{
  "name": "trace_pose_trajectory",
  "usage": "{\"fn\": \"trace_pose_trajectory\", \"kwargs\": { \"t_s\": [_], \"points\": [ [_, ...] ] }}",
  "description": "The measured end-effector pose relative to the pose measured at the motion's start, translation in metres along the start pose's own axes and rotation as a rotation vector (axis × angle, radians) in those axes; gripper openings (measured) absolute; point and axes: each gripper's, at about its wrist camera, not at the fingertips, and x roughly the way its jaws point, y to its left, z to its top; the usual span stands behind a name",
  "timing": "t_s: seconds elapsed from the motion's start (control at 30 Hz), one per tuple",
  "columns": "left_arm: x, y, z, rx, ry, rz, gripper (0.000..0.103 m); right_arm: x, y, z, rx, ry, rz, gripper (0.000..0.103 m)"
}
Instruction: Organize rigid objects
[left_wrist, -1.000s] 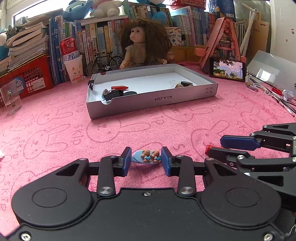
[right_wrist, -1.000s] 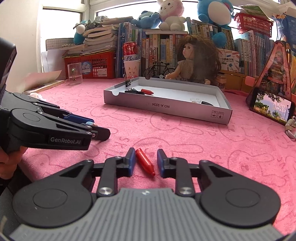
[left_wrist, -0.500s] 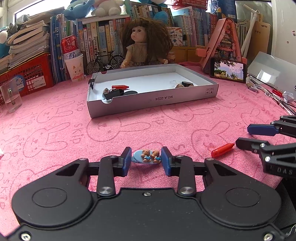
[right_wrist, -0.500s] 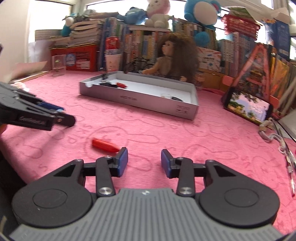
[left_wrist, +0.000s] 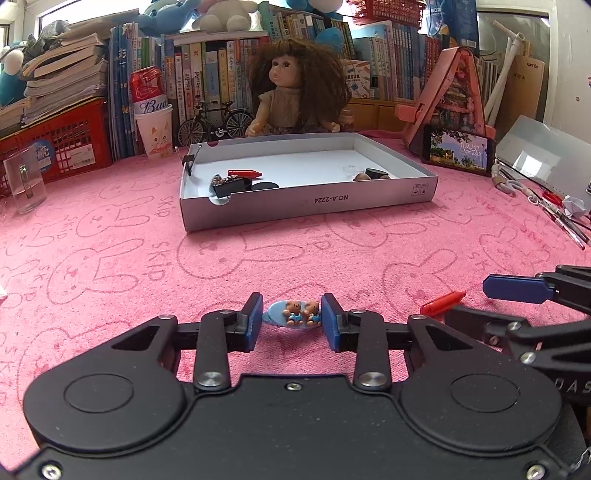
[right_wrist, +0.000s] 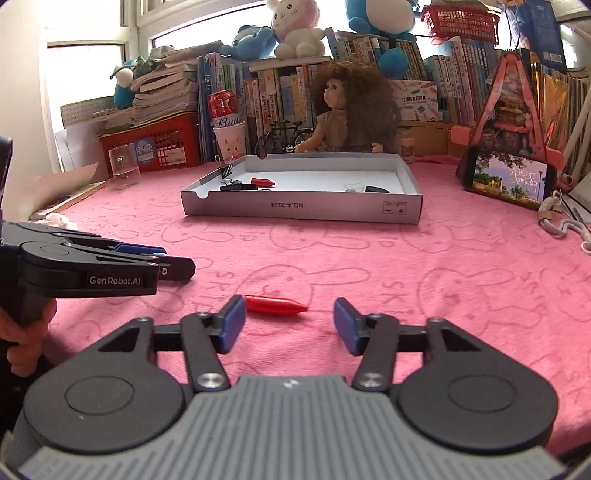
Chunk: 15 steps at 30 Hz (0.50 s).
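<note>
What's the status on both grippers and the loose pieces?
Left gripper shut on bear clip. Right gripper open, jaws just been opening; red crayon lies loose on cloth between them. Path to box unobstructed.

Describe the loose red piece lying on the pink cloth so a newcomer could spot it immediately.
Start at the white cardboard tray on the pink bunny-print cloth, then come toward the near edge. The red crayon-shaped piece lies flat between the right gripper's open fingertips; its jaws have just been opening. Its twin sits inside the tray; the left gripper holds a blue clip with two bears.
</note>
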Motion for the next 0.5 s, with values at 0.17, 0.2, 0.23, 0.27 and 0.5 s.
{"fn": "trace_pose_trajectory", "kwargs": {
  "t_s": [0.17, 0.2, 0.23, 0.27, 0.5],
  "points": [
    [-0.003, 0.003, -0.004, -0.018, -0.012, 0.026, 0.033, 0.008, 0.018, 0.001, -0.010, -0.014, -0.078, 0.079],
    [-0.003, 0.003, -0.005, -0.018, -0.014, 0.031, 0.033, 0.010, 0.020, 0.001, -0.004, -0.010, -0.090, 0.079],
    [-0.004, 0.003, -0.005, -0.019, -0.016, 0.033, 0.033, 0.011, 0.021, 0.001, 0.002, -0.008, -0.098, 0.079],
    [-0.004, 0.003, -0.005, -0.020, -0.018, 0.035, 0.033, 0.013, 0.023, 0.000, 0.008, -0.007, -0.107, 0.079],
    [-0.005, 0.000, -0.006, -0.019, -0.031, 0.059, 0.040, 0.017, 0.028, -0.003, 0.009, -0.019, -0.132, 0.067]
  ]
}}
